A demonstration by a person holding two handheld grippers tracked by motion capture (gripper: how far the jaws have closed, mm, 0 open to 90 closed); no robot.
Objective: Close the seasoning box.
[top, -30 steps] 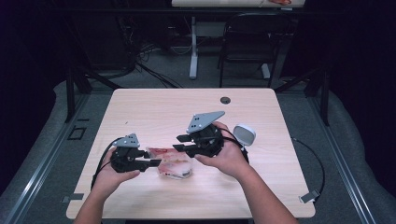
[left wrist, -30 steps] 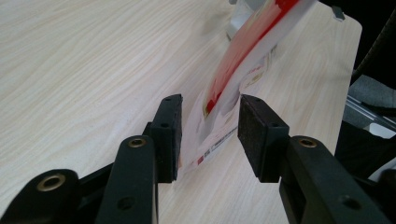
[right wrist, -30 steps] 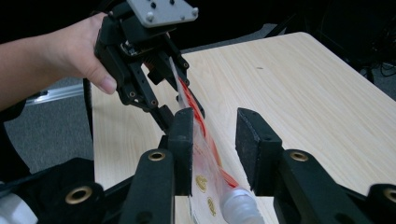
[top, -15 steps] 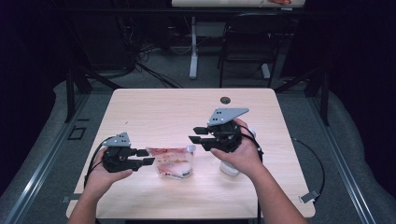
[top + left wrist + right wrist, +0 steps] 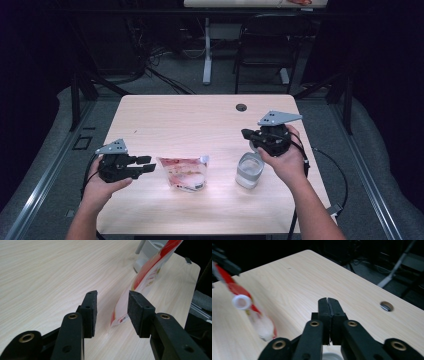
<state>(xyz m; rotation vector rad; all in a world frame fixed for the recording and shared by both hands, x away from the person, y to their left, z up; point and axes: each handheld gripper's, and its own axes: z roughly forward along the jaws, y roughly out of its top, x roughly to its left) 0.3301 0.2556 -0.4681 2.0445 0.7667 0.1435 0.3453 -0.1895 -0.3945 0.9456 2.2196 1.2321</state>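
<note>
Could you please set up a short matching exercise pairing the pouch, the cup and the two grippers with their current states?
Things:
1. pouch
2. cup
3. left gripper
4. right gripper

States:
A. jaws pressed together, nothing between them
B. clear, standing upright beside the right hand
C. red and white, with a white spout
D. jaws apart, close to the pouch's edge

Pairs: 1-C, 2-B, 3-D, 4-A

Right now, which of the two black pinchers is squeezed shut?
The right gripper, above the clear cup: its pads press together on nothing. The left gripper has a gap, open beside the red pouch.
</note>
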